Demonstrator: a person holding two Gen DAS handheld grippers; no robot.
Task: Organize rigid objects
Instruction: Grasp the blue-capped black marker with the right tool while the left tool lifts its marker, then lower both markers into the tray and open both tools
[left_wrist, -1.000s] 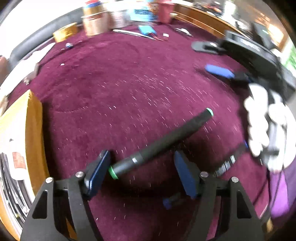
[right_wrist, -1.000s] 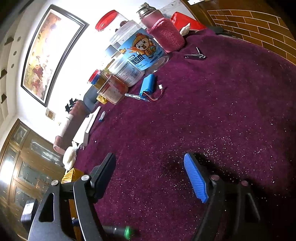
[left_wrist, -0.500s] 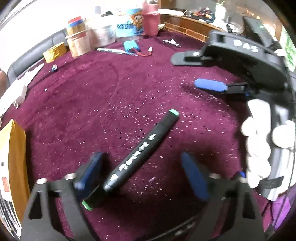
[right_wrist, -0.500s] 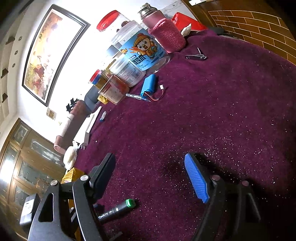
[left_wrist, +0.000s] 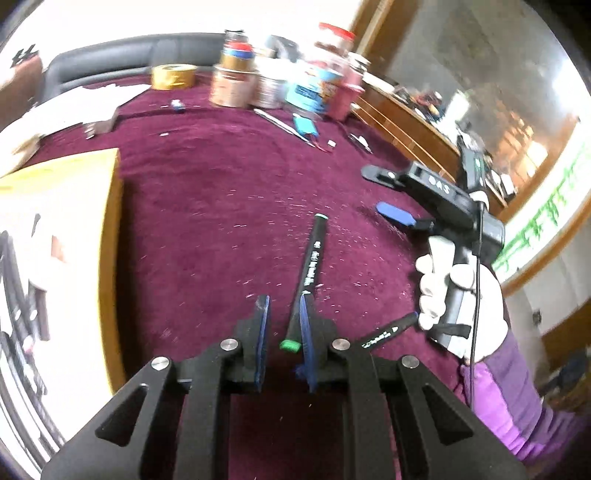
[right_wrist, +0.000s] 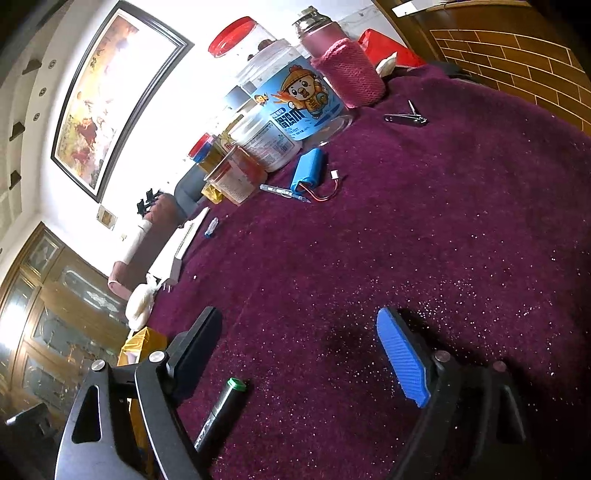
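Two black markers (left_wrist: 309, 271) (left_wrist: 389, 329), one blue battery pack (right_wrist: 307, 169), one nail clipper (right_wrist: 406, 119), one yellow box (left_wrist: 55, 258), two claws (left_wrist: 283, 325) (right_wrist: 303, 354).

Maroon carpet (left_wrist: 221, 206) under marker (left_wrist: 312, 258), jars (right_wrist: 288, 107)

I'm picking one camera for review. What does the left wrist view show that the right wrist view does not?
Only the left wrist view shows the left tongs closed around the green-capped marker, a second marker beside them, the gloved right hand and the yellow box.

Only the right wrist view shows the framed painting, the nail clippers and the open right tongs from behind.

Both show the marker, blue battery pack and maroon cloth.
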